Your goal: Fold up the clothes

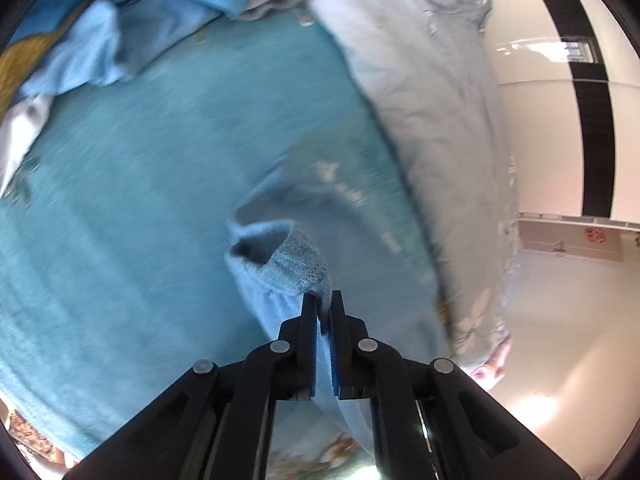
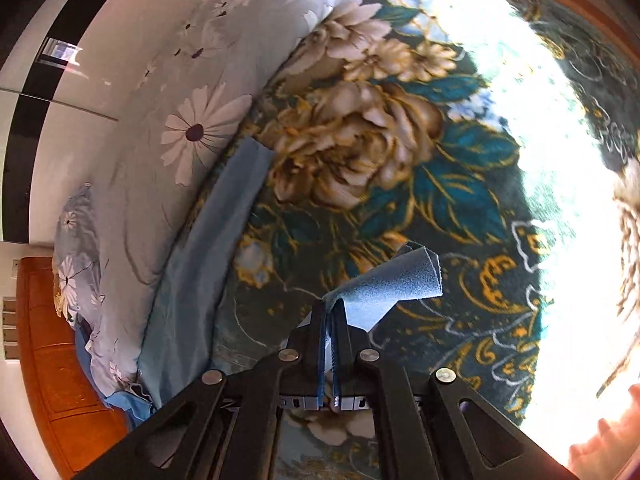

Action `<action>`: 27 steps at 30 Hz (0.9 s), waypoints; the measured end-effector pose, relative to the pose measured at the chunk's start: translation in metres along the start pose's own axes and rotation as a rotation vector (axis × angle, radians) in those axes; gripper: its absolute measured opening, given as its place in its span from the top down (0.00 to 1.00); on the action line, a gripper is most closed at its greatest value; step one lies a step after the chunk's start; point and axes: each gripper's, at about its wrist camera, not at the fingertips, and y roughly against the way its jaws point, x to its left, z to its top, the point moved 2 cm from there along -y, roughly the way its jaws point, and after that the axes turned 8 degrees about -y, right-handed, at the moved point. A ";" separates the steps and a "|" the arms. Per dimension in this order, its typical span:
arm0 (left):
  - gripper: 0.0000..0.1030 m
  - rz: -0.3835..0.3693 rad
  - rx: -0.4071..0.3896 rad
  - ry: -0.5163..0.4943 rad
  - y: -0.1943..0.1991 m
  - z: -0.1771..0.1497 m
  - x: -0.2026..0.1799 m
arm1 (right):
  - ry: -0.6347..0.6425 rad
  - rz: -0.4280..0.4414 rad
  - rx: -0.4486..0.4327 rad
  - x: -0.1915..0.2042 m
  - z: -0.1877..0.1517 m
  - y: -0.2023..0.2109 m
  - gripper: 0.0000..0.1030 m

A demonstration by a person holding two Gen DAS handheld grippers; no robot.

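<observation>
A light blue fleece garment (image 1: 160, 200) lies spread over the bed and fills most of the left wrist view. My left gripper (image 1: 323, 304) is shut on its ribbed cuff (image 1: 296, 260), with the sleeve opening lifted just ahead of the fingertips. My right gripper (image 2: 330, 308) is shut on another blue edge of the garment (image 2: 392, 280), which folds over above the floral blanket. A long blue strip of the same cloth (image 2: 216, 232) trails away to the left along the duvet.
A pale grey daisy-print duvet (image 1: 432, 100) is bunched along the bed's side, also in the right wrist view (image 2: 168, 140). A dark teal floral blanket (image 2: 400, 152) covers the bed. More blue clothes (image 1: 132, 20) lie heaped beyond. An orange wooden headboard (image 2: 56, 360) and white wardrobe doors (image 1: 560, 140) stand nearby.
</observation>
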 end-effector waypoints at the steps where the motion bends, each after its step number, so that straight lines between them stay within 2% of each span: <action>1: 0.96 -0.013 -0.007 0.011 -0.006 0.004 -0.008 | 0.007 -0.003 -0.001 0.012 0.008 -0.004 0.98; 5: 0.96 -0.034 -0.030 0.070 -0.028 0.031 -0.022 | 0.032 -0.023 0.003 0.057 0.041 -0.027 0.98; 13: 0.96 0.009 -0.057 0.136 -0.055 0.072 -0.033 | 0.057 -0.069 0.052 0.131 0.097 -0.089 0.98; 18: 0.96 0.039 -0.066 0.147 -0.067 0.091 -0.033 | 0.123 -0.117 0.092 0.182 0.124 -0.141 0.98; 22: 0.96 0.066 -0.100 0.157 -0.073 0.105 -0.025 | 0.144 -0.169 0.113 0.206 0.139 -0.177 0.98; 27: 0.95 0.085 -0.086 0.134 -0.082 0.113 -0.022 | 0.187 -0.207 0.134 0.217 0.142 -0.211 0.95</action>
